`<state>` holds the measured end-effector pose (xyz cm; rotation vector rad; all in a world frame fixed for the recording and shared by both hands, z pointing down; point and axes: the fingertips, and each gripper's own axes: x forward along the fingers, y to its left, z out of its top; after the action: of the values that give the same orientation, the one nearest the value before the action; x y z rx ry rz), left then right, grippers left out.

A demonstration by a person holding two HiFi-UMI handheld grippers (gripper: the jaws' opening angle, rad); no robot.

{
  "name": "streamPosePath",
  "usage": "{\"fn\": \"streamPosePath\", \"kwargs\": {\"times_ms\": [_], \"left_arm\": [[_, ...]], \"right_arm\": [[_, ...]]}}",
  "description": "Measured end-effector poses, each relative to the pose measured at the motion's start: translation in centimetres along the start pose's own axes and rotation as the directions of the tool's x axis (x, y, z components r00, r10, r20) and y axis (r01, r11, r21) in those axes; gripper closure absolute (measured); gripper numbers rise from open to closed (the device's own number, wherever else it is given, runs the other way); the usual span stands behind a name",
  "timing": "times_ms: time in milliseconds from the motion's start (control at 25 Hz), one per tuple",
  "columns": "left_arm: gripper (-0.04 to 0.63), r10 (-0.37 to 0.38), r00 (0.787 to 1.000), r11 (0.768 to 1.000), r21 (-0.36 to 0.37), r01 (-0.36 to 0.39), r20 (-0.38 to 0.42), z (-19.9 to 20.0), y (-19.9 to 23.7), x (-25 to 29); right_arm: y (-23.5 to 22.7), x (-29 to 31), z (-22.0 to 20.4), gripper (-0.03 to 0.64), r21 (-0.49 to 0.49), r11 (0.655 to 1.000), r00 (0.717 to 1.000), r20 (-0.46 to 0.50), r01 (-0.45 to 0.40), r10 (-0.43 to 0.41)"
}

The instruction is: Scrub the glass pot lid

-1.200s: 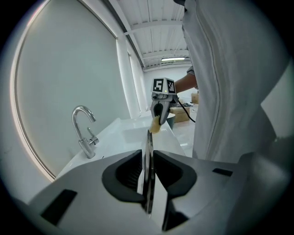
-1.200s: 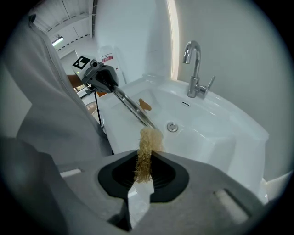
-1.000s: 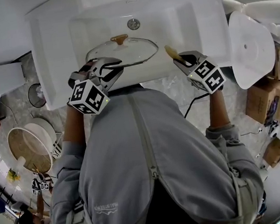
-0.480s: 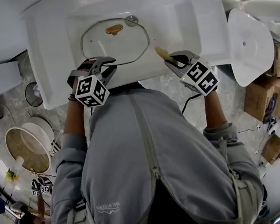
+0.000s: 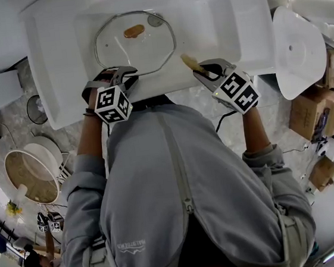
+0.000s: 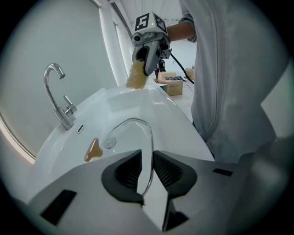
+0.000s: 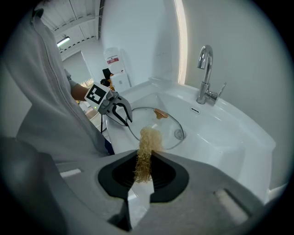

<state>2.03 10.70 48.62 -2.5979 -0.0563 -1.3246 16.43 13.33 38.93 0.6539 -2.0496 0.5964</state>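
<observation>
White sink [image 5: 222, 29]: left gripper [image 5: 126, 76] clamps glass lid [image 5: 140, 52]; right gripper [image 5: 205, 71] pinches scrubber [image 5: 189, 63].

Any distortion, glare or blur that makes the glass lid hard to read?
Head view: heavy fisheye bends the sink's edges; the lid is sharp. Left gripper view: dark round vignette; the clear glass vanishes against the white sink, only its rim and knob read. Right gripper view: same vignette, a bright light strip, scrubber sharp.

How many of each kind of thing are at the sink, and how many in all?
Lid: 1
Scrubber: 1
Grippers: 2 (left gripper, right gripper)
Tap: 1
Sink: 1
Total: 6
</observation>
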Motion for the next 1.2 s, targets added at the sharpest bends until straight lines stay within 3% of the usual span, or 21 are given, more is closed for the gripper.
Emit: {"fn": "streamPosePath", "kwargs": {"times_ms": [440,680,1000,1200], "left_arm": [[0.546,-0.061,0.998,0.992,-0.114,0.061,0.003,-1.2,-1.0,0.8],[0.545,-0.106,0.994,0.971,-0.213,0.104,0.002,-1.6,-1.0,0.8],[0.543,-0.031,0.999,0.905,-0.423,0.045,0.040,-2.9,0.6,-1.5],[0.545,0.113,0.993,0.833,-0.547,-0.088,0.012,-4.3,3.5,-3.9]], "right_arm": [[0.2,1.4,1.1,0.569,-0.033,0.999,1.000,-0.005,-0.027,0.027],[0.4,2.3,1.9,0.569,-0.053,0.997,0.999,-0.003,-0.048,0.048],[0.4,3.7,3.7,0.569,-0.086,0.993,0.996,0.000,-0.085,0.085],[0.4,5.5,6.1,0.569,-0.140,0.983,0.993,-0.004,-0.119,0.120]]}}
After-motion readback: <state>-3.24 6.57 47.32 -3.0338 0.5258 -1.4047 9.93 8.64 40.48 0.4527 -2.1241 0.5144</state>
